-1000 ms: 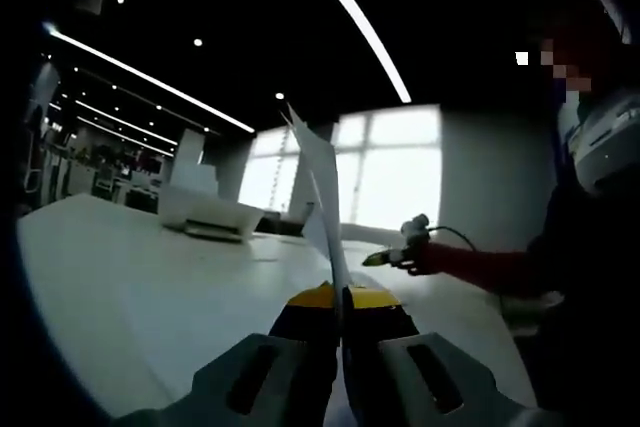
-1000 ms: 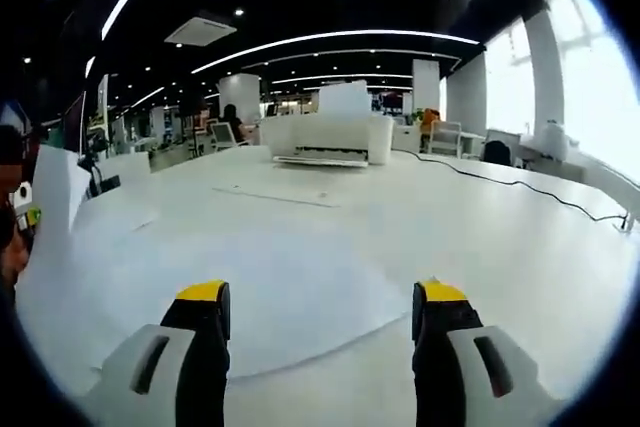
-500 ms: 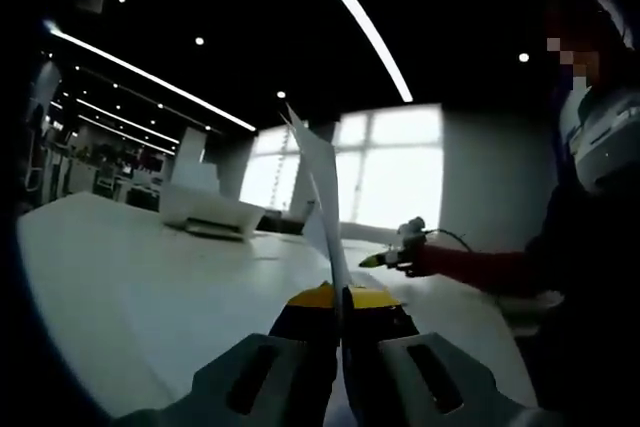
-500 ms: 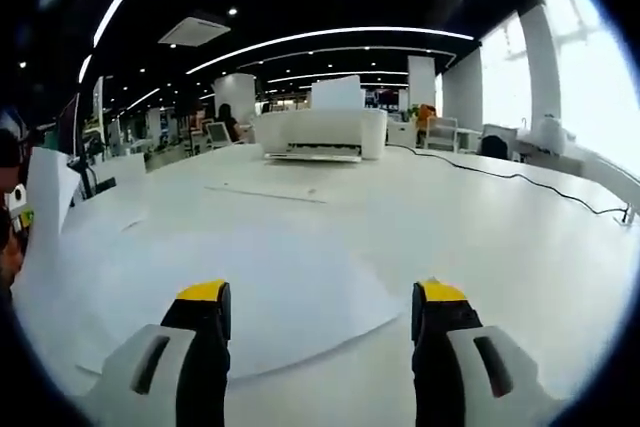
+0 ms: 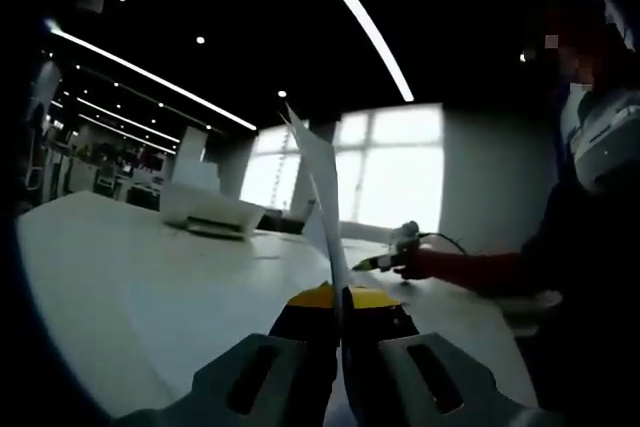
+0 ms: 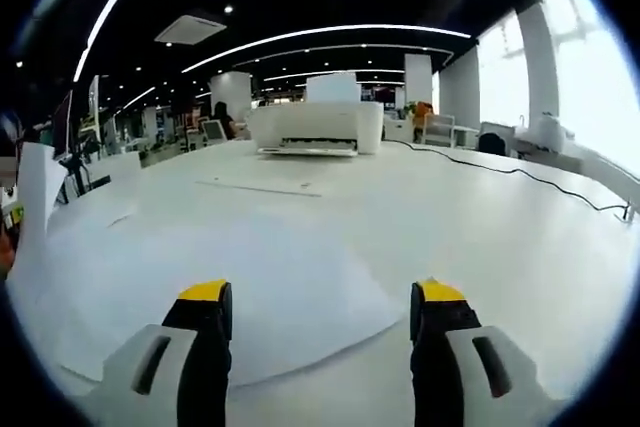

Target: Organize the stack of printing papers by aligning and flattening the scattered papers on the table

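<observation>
In the left gripper view my left gripper (image 5: 341,299) is shut on a white sheet of paper (image 5: 322,192) that stands upright, edge on, above the yellow-tipped jaws. Past it the right gripper (image 5: 385,261) comes in from the right, held by a hand in a red sleeve (image 5: 470,270) low over the white table (image 5: 120,287). In the right gripper view my right gripper (image 6: 320,297) is open, its jaws wide apart above white sheets (image 6: 230,287) lying flat on the table. The held sheet (image 6: 32,202) rises at the left edge.
A white printer (image 6: 315,127) with paper in its tray sits at the far side of the table (image 6: 520,247), also seen in the left gripper view (image 5: 208,209). A black cable (image 6: 505,174) trails across the right side. A thin strip (image 6: 255,187) lies before the printer. Office desks and windows lie beyond.
The right gripper has moved leftward, closer to the held sheet, and its view has swung so the printer sits further left. The left gripper and its sheet stay put.
</observation>
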{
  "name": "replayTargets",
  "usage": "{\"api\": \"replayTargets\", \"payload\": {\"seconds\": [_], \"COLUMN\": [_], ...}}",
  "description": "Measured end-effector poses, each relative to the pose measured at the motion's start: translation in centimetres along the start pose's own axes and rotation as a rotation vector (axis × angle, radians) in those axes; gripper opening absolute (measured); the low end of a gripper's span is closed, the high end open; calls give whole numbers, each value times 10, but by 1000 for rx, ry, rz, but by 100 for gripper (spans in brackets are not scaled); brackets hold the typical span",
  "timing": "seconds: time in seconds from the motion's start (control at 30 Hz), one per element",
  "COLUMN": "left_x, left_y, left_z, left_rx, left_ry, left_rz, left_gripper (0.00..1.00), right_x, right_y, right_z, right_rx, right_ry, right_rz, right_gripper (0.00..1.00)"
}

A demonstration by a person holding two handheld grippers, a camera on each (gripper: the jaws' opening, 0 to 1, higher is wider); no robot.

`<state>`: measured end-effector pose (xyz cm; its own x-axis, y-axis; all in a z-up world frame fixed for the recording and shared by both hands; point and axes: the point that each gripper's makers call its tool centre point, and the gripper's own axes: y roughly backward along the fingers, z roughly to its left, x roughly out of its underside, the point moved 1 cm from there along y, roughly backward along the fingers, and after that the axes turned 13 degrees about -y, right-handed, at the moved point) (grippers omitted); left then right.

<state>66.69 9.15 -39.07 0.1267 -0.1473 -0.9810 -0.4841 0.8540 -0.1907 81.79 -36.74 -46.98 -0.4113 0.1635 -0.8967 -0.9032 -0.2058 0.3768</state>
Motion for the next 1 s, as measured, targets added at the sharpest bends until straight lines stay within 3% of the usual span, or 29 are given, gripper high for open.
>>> {"api": "replayTargets", "payload": {"seconds": [0.6,0.77,1.0], "left_x": [-1,-2,-2], "left_y": [0,0,0], "left_z": [0,-1,-3], "left_rx": [4,3,2], "left_ry": [8,8,7], "left_rz": [-9,-10,-9], "left_gripper": [6,6,6], "right_x": [9,14,14], "right_y": [-7,2,-1], "right_z": [-9,-9,-9], "right_rx": [56,72,58], "right_ry": [19,-7,-2], "right_rz": [31,19,10], "right_gripper": [66,57,49]}}
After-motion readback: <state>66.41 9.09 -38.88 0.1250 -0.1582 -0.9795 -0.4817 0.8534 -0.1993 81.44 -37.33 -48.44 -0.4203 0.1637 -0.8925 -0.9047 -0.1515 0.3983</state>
